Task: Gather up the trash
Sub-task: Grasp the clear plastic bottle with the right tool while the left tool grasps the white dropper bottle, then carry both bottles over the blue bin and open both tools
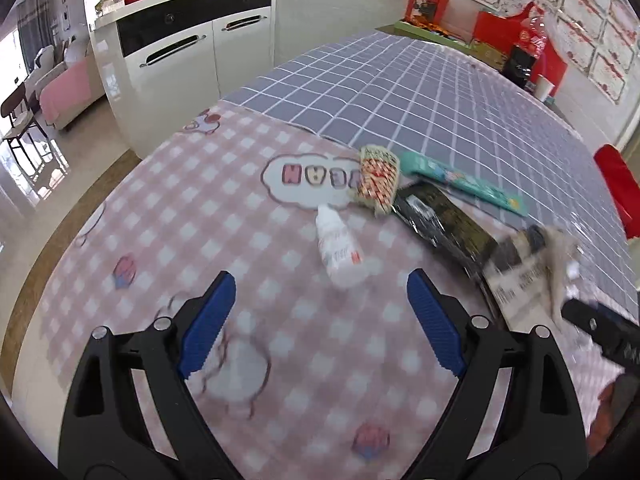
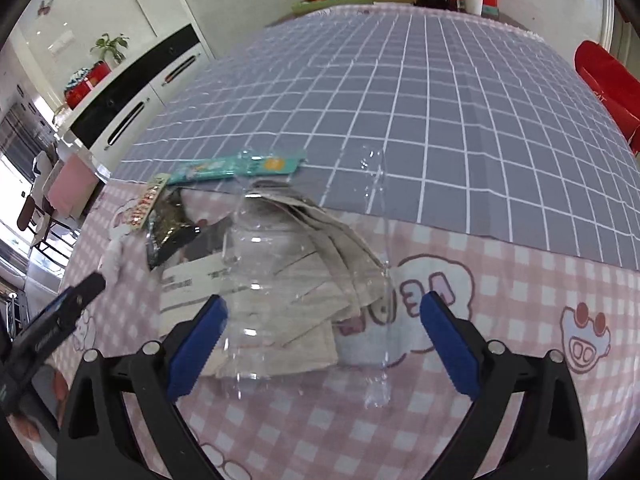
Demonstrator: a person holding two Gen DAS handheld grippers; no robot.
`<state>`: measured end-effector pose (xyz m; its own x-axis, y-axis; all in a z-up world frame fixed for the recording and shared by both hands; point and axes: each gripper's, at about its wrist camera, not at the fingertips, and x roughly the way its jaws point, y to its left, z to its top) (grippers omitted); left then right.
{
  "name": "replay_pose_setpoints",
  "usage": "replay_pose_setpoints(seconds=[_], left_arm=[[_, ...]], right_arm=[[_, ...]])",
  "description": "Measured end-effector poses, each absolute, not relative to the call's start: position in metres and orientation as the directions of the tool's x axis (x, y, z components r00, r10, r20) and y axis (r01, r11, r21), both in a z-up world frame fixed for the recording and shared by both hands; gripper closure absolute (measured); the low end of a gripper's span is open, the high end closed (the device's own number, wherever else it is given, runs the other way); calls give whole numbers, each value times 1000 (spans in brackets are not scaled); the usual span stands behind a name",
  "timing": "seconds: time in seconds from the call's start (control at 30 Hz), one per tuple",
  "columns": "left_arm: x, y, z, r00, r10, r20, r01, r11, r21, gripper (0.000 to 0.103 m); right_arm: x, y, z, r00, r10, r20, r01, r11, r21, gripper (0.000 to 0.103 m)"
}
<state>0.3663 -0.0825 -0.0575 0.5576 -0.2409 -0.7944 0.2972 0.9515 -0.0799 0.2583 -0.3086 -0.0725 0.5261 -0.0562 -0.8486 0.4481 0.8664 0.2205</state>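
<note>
Trash lies on a checked tablecloth. In the left wrist view a small white bottle (image 1: 340, 250) lies just ahead of my open, empty left gripper (image 1: 320, 304). Beyond it are a red-and-gold wrapper (image 1: 378, 182), a teal wrapper (image 1: 460, 182), a black foil packet (image 1: 444, 224) and crumpled paper (image 1: 532, 268). In the right wrist view my right gripper (image 2: 322, 328) is open, its jaws standing either side of a clear plastic container (image 2: 312, 264) that lies over grey paper tissues (image 2: 320, 240). The teal wrapper (image 2: 236, 166), red-and-gold wrapper (image 2: 150, 200) and black packet (image 2: 172, 228) lie to the left.
The other gripper's black tip shows at the right edge of the left wrist view (image 1: 600, 328) and at the left of the right wrist view (image 2: 52, 320). A white cabinet (image 1: 180, 52) stands left of the table. Red boxes (image 1: 520, 36) and a paper cup (image 2: 473, 0) stand at the far end.
</note>
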Motion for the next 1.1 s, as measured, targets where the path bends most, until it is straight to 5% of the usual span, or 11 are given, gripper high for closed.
replay_pose_setpoints(seconds=[0.1, 0.2, 0.23, 1.1], left_arm=[[378, -89, -63, 599, -200, -776, 268, 963, -41, 27], [385, -96, -76, 579, -152, -801, 285, 958, 24, 69], [383, -94, -74, 595, -158, -788, 291, 956, 27, 76], [271, 48, -22, 724, -88, -684, 111, 994, -11, 79]], right_arm=[[268, -314, -82, 515, -10, -857, 456, 850, 264, 7], [268, -318, -79, 531, -15, -847, 468, 839, 278, 10], [266, -319, -77, 535, -12, -845, 459, 844, 278, 16], [217, -208, 1, 681, 41, -731, 253, 924, 288, 22]])
